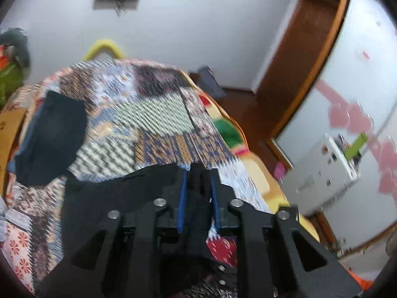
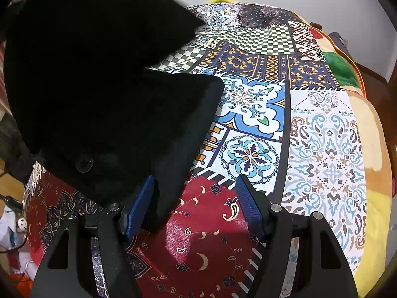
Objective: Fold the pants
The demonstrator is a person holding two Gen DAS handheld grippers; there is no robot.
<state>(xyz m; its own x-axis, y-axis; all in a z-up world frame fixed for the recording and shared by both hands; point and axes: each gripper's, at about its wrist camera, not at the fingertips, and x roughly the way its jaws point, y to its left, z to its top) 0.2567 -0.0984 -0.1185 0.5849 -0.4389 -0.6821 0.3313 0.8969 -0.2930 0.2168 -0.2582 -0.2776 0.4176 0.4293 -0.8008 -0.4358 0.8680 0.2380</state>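
left gripper (image 1: 198,173) pinching black fabric pants (image 1: 119,193) between nearly closed blue pads; right gripper (image 2: 196,186) gaping wide, gripping nothing, pants lying over patchwork-print bedcover (image 2: 322,136).

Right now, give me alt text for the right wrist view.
Black pants lie on a patchwork quilt. The open right hand-held gripper has one blue finger at the cloth's edge.
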